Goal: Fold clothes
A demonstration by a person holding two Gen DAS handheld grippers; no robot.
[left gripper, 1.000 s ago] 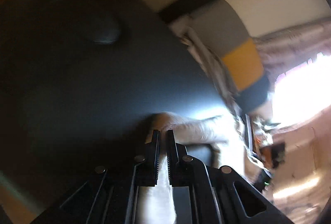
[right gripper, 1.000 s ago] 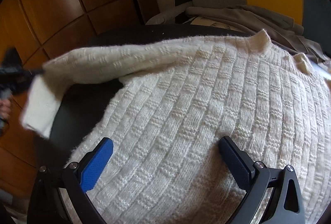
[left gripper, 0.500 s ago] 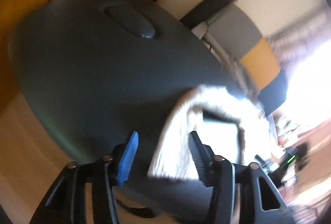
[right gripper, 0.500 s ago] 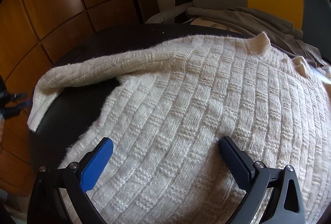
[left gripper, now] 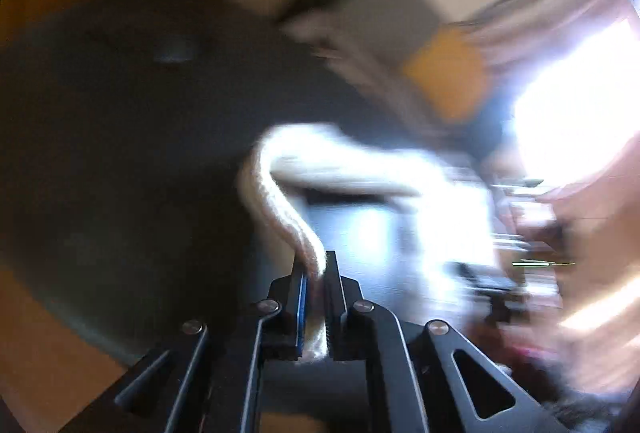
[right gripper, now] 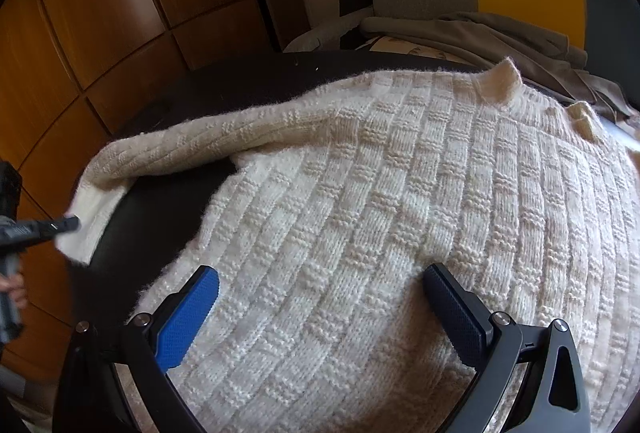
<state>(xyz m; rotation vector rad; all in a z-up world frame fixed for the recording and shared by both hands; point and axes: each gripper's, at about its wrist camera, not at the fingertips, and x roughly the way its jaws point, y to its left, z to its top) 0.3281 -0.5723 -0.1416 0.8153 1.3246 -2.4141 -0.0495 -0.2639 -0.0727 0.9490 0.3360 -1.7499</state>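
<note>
Black table: sweater spread; left gripper pinching cuff at edge; right gripper fingers wide, empty.

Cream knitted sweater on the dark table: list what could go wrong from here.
The left gripper pinches only the cuff edge of the cream knitted sweater, so the knit may slip out. The open right gripper pins nothing, so pulling the sleeve could drag the sweater across the dark table.

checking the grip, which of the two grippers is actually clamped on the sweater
The left gripper: shut on the cream sweater's sleeve cuff. The right gripper hovers open.
</note>
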